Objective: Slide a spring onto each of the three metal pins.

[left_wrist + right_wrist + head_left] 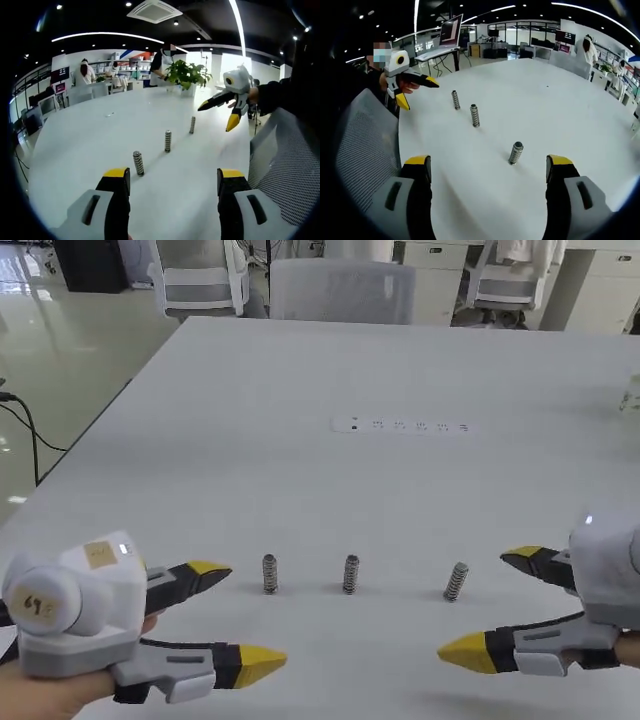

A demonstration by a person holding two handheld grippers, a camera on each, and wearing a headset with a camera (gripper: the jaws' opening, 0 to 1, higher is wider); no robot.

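Observation:
Three metal pins stand in a row on the white table, each wrapped in a coil spring: the left one (pixel 270 574), the middle one (pixel 350 574) and the right one (pixel 456 581), which leans a little. My left gripper (pixel 229 612) is open at the near left, its yellow tips just left of the left spring (pixel 138 163). My right gripper (pixel 500 605) is open at the near right, close to the right spring (pixel 515 152). Neither holds anything. The middle spring (pixel 168 141) (pixel 475 115) and the far ones (pixel 192 125) (pixel 455 99) show between the jaws.
A white power strip (pixel 400 425) lies flat on the table (pixel 300 390) beyond the pins. Grey chairs (pixel 342 290) stand at the far edge. A potted plant (pixel 187 75) sits on the table's end, and people work at benches in the background.

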